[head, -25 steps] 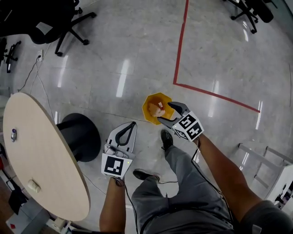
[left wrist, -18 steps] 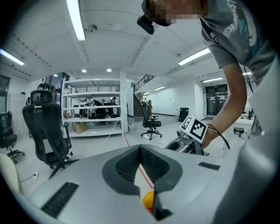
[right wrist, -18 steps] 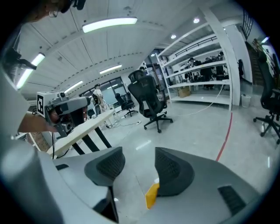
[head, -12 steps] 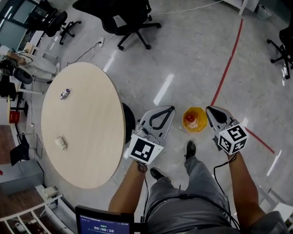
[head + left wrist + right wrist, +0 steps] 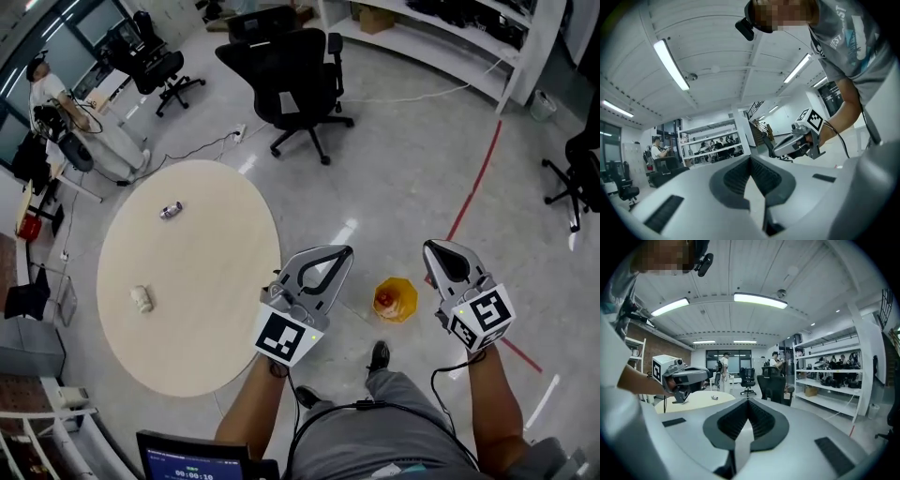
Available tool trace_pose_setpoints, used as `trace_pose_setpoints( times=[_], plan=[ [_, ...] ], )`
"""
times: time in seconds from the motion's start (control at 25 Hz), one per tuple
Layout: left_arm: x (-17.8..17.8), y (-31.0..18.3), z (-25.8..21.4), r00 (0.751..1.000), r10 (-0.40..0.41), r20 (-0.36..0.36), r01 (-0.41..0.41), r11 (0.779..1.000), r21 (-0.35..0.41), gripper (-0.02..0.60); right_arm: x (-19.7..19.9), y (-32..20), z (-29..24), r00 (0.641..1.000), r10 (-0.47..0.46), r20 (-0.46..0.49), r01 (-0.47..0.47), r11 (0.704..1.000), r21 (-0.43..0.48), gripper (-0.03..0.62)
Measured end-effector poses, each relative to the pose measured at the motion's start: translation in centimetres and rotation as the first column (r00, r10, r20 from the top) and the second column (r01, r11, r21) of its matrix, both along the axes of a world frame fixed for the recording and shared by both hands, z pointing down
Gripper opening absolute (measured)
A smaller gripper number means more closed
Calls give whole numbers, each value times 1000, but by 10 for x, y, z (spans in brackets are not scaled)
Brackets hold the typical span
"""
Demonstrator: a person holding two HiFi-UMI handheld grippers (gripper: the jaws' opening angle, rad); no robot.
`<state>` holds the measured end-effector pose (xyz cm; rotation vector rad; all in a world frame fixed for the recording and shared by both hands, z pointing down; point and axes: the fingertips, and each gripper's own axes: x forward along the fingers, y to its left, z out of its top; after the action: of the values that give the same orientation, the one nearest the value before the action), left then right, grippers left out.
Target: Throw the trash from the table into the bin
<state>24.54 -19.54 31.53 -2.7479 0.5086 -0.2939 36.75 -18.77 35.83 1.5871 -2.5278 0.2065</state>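
Note:
An orange bin stands on the floor between my two grippers, with trash inside it. The round wooden table lies to the left and carries a small can and a crumpled white piece. My left gripper is raised beside the table's right edge, shut and empty. My right gripper is held up to the right of the bin, also shut with nothing in it. In the left gripper view the left gripper points level, as does the right gripper in its own view, which shows the can far off.
Black office chairs stand beyond the table. A red line runs across the floor at the right, and shelves line the far wall. A person stands at the far left. A screen sits at the bottom edge.
Both grippers have risen away from the bin. The right gripper, open over the bin a second ago, is now shut. The view has swung up, so the whole table shows.

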Motion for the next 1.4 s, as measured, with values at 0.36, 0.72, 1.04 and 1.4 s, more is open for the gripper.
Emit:
trace_pose_setpoints(
  times=[0.36, 0.72, 1.04, 1.4],
  plan=[
    [-140, 30, -50, 986, -162, -26, 164, 984, 74, 43, -131, -1, -79, 982, -167, -86, 177, 976, 130, 9],
    [-300, 79, -93, 953, -291, -79, 300, 945, 133, 43, -284, 34, -136, 946, -276, -167, 307, 930, 200, 9],
    [-444, 138, -117, 911, -398, -110, 412, 890, 195, 43, -420, 74, -163, 915, -340, -215, 388, 888, 247, 9],
    [-592, 195, -146, 734, -554, -393, 625, 777, 72, 43, -565, 105, -169, 829, -483, -283, 548, 803, 234, 9]
  ],
)
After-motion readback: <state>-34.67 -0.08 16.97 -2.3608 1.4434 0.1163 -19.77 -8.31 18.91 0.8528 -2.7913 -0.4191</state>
